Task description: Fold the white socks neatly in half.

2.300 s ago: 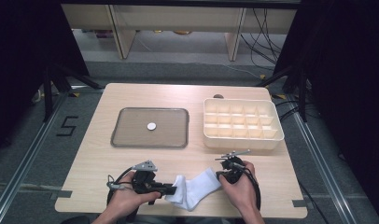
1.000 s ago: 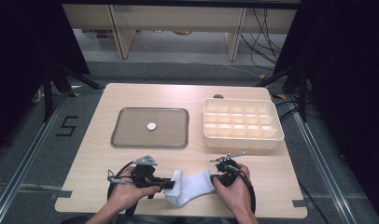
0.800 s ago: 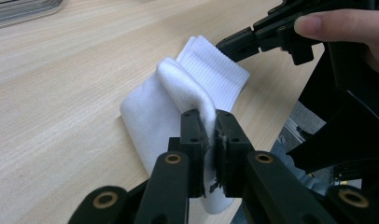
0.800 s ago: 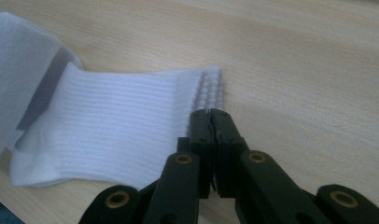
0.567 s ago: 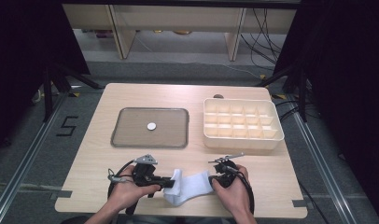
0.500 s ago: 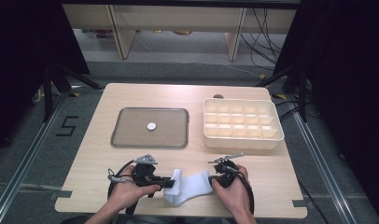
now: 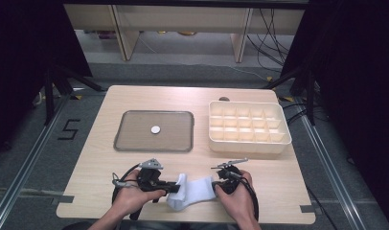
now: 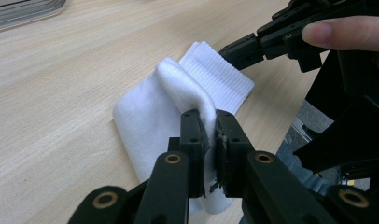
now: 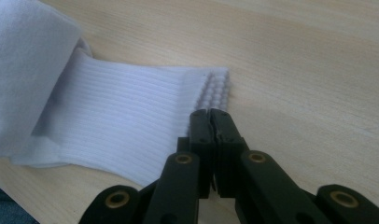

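Both grippers pinch one white sock [image 7: 192,191] at the near edge of the wooden table [image 7: 111,143]: my left gripper [image 8: 208,140] has its jaws clamped on a soft fleecy fold, my right gripper [image 9: 210,123] is closed tight on the ribbed cuff. Up close I see the fine ribbing and a beaded hem; from the high view I also see one flat grey tray [image 7: 135,139] carrying one small white disc [image 7: 155,129], and one cream plastic box [image 7: 250,143] divided into many square cells
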